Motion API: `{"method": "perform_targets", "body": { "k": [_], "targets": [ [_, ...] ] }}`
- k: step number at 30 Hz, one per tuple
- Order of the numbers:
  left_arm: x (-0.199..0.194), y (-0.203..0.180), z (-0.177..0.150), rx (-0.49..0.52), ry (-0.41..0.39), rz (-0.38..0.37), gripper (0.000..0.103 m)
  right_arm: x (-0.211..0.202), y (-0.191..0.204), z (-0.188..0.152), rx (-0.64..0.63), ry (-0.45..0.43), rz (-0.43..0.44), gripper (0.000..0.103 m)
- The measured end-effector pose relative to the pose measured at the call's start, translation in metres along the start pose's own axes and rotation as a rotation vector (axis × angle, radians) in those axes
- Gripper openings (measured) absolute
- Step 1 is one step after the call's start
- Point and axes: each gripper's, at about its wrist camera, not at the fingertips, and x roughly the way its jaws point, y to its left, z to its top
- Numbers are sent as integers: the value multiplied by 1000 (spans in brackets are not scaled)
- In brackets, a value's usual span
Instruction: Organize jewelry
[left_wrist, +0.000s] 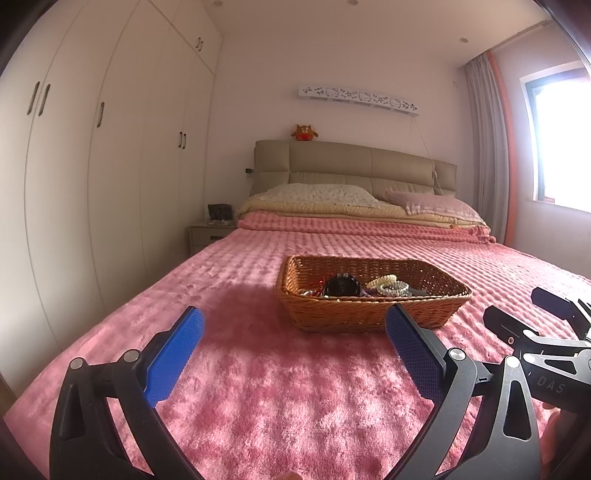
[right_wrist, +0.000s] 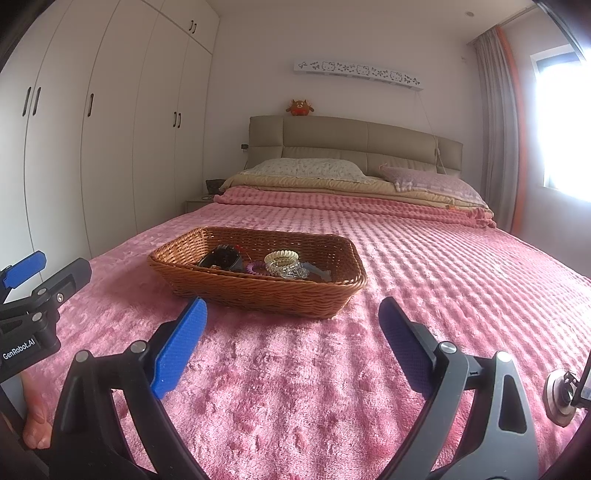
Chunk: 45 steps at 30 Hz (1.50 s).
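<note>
Both the left gripper and right gripper hover spread wide, empty, over the fuzzy pink blanket. The woven brown wicker basket of jewelry sits at twelve o'clock. "GenRobot.AI" marks the left tool.

Daylight floods from my window, blown out white; soft shadows on the bedspread, fisheye edges dark and bent.

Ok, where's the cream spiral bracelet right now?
The cream spiral bracelet lies inside the wicker basket on the pink blanket, stacked on the clear bracelets, right of the black watch; both views show it ahead of the open claws.
</note>
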Motion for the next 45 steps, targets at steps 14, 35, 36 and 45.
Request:
{"method": "perform_targets", "body": {
  "k": [14,35,36,45],
  "targets": [
    [0,-2,-1,3,4,6,95,1,0,-1,2,4,0,90],
    [0,-5,-2,3,10,10,95,2,-1,-1,-1,11,2,92],
    [0,-5,-2,3,10,10,95,2,-1,-2,-1,11,1,92],
    [0,-5,-2,3,10,10,95,2,-2,-1,-1,11,3,92]
  ]
}}
